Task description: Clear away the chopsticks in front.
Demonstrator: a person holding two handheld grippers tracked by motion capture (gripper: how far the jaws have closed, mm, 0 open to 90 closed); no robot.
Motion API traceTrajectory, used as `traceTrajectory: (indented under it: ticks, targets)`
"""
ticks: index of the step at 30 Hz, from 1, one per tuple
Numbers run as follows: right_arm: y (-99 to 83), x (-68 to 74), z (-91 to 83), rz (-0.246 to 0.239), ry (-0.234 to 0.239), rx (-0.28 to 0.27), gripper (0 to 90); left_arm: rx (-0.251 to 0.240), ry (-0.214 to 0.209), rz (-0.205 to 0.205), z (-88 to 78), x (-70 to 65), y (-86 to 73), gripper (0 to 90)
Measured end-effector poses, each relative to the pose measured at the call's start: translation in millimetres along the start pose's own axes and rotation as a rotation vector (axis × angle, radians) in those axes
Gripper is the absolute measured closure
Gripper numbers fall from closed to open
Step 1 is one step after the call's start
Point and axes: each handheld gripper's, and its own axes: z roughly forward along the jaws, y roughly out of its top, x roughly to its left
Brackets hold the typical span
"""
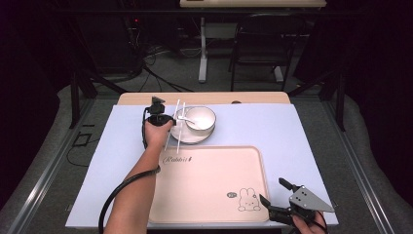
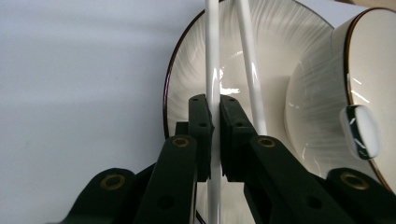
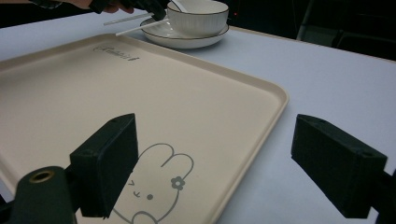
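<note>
Dark room, chair (image 1: 265,44), grey floor (image 1: 175,73)

Bare tray (image 1: 209,185) lies open; bowl (image 1: 200,118) crowds the plate (image 1: 187,137).

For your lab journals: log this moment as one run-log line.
left gripper: shut on chopstick | second chopstick: on plate | right gripper: open over tray corner
</note>
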Motion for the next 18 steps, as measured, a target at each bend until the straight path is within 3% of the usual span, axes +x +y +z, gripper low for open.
traceTrajectory:
  ticks: [9, 18]
  targets:
    - [0.3, 0.4, 0.4, 0.002, 0.004, -0.001, 14.3, -0.039, 0.011, -0.012, -13.4, 4.2, -3.4, 85.0]
    - [0.6, 1.1, 0.8, 0.001, 0.014, -0.001, 14.3, -0.073, -0.007, -0.009, -34.3, 6.3, -9.8, 85.0]
